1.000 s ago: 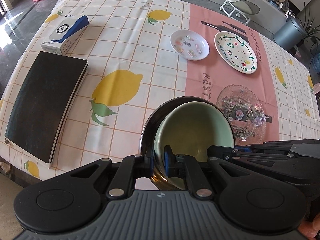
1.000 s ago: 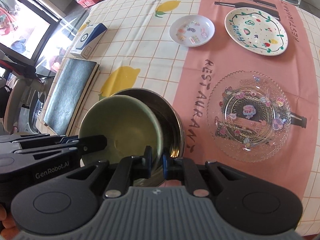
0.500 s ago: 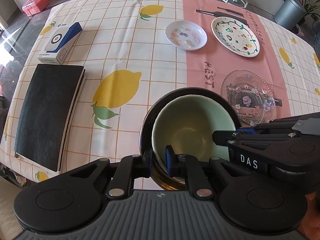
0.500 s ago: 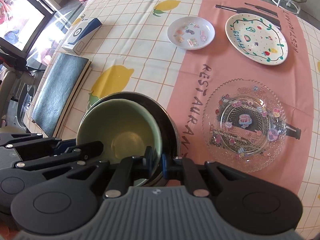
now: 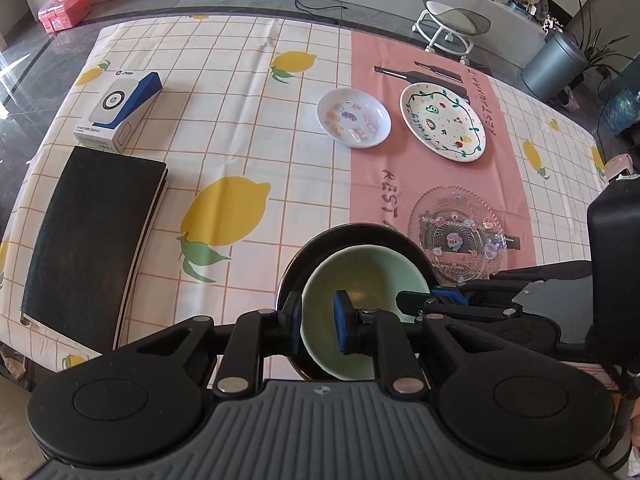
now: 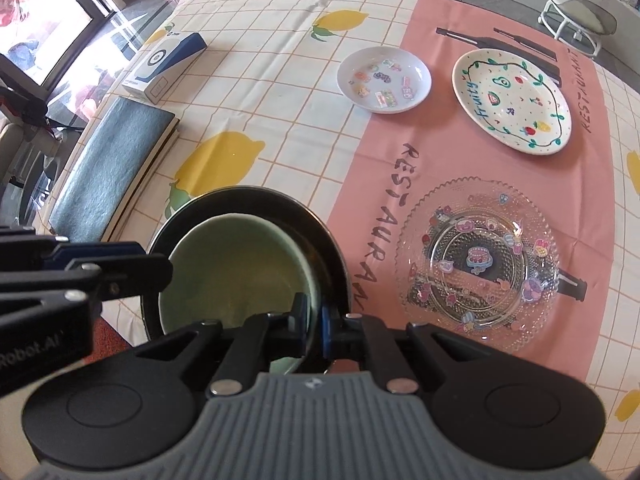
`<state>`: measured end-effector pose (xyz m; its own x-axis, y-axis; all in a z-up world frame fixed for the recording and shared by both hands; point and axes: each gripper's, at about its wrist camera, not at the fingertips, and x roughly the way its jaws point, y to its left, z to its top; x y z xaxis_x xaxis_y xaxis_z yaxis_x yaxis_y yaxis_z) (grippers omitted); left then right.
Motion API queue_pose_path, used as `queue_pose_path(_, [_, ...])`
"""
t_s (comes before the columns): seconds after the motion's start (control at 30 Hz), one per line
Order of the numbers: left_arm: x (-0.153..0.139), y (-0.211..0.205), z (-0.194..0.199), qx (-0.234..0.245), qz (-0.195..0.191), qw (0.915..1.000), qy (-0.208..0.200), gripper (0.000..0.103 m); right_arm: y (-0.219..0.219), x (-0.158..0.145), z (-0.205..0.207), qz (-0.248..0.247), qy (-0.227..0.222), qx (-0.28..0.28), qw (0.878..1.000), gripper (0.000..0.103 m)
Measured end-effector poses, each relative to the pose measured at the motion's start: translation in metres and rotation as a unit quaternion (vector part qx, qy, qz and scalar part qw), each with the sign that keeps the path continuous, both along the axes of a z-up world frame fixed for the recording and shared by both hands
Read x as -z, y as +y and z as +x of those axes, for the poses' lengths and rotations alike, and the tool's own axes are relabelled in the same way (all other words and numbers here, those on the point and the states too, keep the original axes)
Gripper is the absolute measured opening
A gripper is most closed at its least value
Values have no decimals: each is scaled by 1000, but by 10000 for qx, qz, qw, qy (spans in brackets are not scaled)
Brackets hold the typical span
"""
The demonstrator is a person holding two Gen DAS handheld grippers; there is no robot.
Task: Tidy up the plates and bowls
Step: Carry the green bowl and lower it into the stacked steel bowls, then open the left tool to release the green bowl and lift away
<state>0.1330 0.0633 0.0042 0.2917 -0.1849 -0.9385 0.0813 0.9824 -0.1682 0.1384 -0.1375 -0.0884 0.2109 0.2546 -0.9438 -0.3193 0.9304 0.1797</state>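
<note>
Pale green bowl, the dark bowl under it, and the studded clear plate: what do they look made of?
Pale green bowl: likely glazed ceramic; opaque, thick rim, soft sheen.
Dark bowl holding it: probably metal; thin dark rim, brassy reflections on the inner wall.
Studded clear plate: pressed glass or clear plastic, I cannot tell which; the pink cloth shows through it, beaded texture, scalloped edge, cartoon stickers.

Each black plastic gripper (image 5: pixel 319 317) has blue finger pads (image 5: pixel 343 322) and silver screws. The base is ribbed grey. White lettering marks the left gripper's side.
</note>
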Motion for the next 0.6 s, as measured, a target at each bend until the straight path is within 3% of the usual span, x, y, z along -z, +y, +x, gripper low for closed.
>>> queue_pose_path(0.4, [-9,-7,-8,254,21,9996,-76,19,-4,-9,0,109,-37,-57,9999,15])
queue_pose_path(0.6, [-17,-12,-11,357,-124,9989,-277,19,-6,-30,-3,180,-400,-121,9990,21])
